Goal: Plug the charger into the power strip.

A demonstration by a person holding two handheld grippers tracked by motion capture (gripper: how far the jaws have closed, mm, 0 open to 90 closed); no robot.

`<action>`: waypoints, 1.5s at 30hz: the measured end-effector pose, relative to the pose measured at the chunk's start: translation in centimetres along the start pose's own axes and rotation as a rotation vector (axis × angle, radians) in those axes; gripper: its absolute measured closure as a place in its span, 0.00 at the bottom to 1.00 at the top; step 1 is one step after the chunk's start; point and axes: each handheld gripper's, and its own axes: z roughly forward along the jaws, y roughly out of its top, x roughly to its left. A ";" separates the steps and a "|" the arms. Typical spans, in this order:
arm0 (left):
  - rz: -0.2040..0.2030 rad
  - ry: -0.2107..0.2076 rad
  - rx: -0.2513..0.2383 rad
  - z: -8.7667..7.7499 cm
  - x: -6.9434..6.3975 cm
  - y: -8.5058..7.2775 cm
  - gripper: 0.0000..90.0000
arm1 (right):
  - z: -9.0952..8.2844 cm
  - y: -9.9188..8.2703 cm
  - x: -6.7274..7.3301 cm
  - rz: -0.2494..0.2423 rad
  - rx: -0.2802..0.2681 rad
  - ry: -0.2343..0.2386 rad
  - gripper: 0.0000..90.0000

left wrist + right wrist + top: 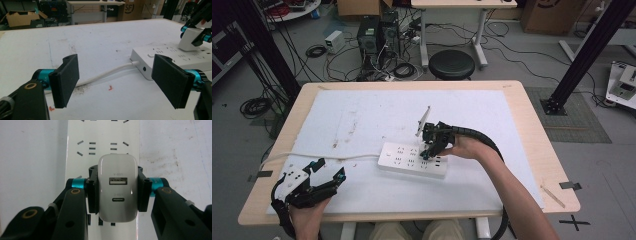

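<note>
A white power strip point(412, 159) lies on the white mat near the table's middle, and its white cable point(312, 159) trails off to the left. My right gripper point(428, 152) points down onto the strip, shut on a white USB charger point(118, 187) with two ports facing the camera. The charger sits against the socket face of the power strip point(102, 135); whether its pins are in a socket is hidden. My left gripper point(331, 168) hovers at the front left, open with nothing between its jaws, about a hand's width left of the strip's cable end point(140, 65). The charger point(188, 38) shows far right there.
A white mat point(362, 120) covers most of the wooden table point(532, 130), with bare wood around it. Small tape pieces point(570, 185) lie at the right edge. Beyond the far edge stand a black stool point(451, 63), computers point(377, 35) and loose cables on the floor.
</note>
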 end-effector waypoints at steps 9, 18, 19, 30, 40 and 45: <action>-0.002 0.010 0.000 -0.1 -0.1 0.1 0.25 | 0.3 0.2 0.0 -0.011 0.008 0.002 0.71; -0.007 0.013 -0.002 -0.7 0.1 -0.3 0.25 | 0.3 -0.6 0.4 -0.005 -0.035 -0.020 0.71; -0.010 0.013 -0.004 -0.8 0.1 -0.3 0.25 | 0.4 -0.8 0.3 -0.001 -0.050 -0.013 0.71; -0.007 0.014 -0.001 -0.4 0.1 -0.2 0.25 | 0.8 -0.7 0.1 -0.009 -0.052 -0.008 0.71; -0.002 0.010 0.005 -0.1 0.0 -0.1 0.25 | 0.9 -1.1 -0.4 0.005 -0.086 0.028 0.71; -0.003 0.009 0.008 -0.1 0.2 -0.1 0.25 | 0.9 -1.1 -0.4 0.012 -0.086 0.034 0.70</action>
